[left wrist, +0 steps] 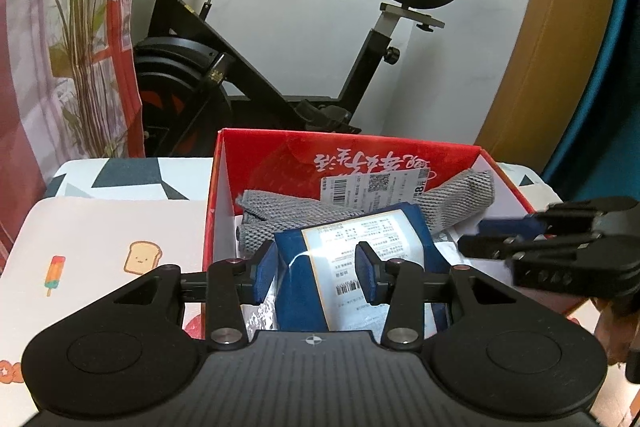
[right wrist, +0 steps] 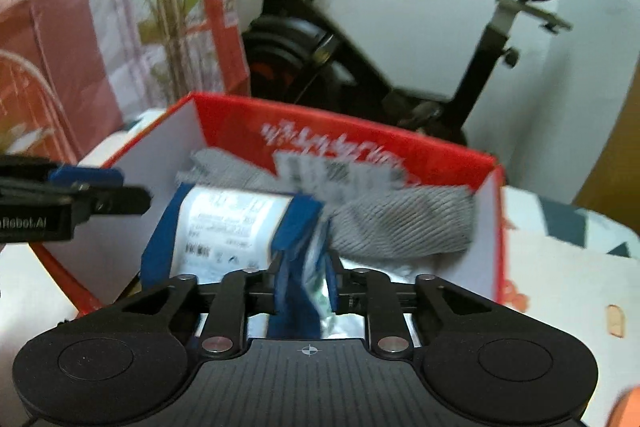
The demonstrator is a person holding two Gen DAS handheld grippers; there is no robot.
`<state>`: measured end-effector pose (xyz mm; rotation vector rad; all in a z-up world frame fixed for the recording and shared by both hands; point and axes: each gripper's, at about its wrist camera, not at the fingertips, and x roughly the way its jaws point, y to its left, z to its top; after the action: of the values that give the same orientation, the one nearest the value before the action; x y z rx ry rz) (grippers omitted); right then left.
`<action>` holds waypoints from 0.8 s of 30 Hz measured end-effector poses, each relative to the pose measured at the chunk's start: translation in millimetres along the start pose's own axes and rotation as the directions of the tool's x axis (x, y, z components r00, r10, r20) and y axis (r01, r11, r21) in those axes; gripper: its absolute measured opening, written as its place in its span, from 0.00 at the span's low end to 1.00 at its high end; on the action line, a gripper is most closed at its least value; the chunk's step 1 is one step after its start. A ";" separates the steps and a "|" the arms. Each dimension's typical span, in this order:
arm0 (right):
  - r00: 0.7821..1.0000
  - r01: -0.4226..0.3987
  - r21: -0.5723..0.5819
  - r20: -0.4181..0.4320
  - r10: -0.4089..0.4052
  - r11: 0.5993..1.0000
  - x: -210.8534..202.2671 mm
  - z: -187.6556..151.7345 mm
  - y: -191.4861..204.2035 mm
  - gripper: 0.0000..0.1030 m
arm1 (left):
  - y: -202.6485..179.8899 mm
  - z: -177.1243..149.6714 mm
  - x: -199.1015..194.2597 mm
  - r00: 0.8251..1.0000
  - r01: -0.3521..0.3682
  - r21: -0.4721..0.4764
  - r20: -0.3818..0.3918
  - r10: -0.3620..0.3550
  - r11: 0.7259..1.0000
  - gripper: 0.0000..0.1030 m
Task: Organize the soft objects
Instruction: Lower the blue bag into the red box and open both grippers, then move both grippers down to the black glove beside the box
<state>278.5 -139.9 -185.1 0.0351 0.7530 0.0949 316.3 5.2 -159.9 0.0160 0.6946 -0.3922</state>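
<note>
1 blue pack point(left wrist: 352, 259) with a white barcoded label lies in the red box point(left wrist: 224, 163), 1 grey cloth point(left wrist: 452, 199) at its 1 o'clock under 1 shipping label point(left wrist: 376, 187) with barcode, QR code and an "8". The left gripper point(left wrist: 316, 271), marked "Robot.AI" in the right view, holds the pack; the right gripper point(right wrist: 303, 281) sits narrowly parted around its foil edge, grip unclear

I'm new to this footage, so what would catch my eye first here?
The bright red box in the middle, holding a grey cloth and a blue packet with a white label. Behind it, a black exercise bike stands against the white wall, with a leafy plant to its left.
</note>
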 end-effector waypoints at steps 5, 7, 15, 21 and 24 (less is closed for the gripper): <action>0.998 0.009 0.056 0.062 -0.013 0.998 -26.6 -3.8 -16.4 0.54 | -2.4 -6.5 -16.6 1.000 -0.006 0.001 0.017 0.006 1.000 0.47; 0.995 0.004 0.091 0.100 -0.013 0.996 -39.7 -9.4 -22.7 0.64 | -2.6 -10.0 -24.3 1.000 -0.001 0.003 0.026 0.001 1.000 0.51; 0.964 -0.010 0.218 0.261 -0.048 0.976 -80.1 -47.1 -36.7 1.00 | -0.6 -32.6 -58.7 0.998 0.025 0.016 0.056 -0.026 1.000 0.82; 0.948 -0.011 0.223 0.311 -0.060 0.975 -97.9 -78.8 -25.3 1.00 | 4.6 -56.6 -80.9 0.997 -0.007 0.009 0.075 0.007 1.000 0.93; 0.948 -0.026 0.229 0.316 -0.049 0.973 -103.3 -94.3 -19.6 1.00 | 11.0 -69.8 -83.4 0.998 -0.011 -0.022 0.056 0.012 1.000 0.93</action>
<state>140.5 -169.8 -184.8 0.2621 0.4353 -0.0111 218.7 54.3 -162.8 -0.0114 0.6429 -0.3729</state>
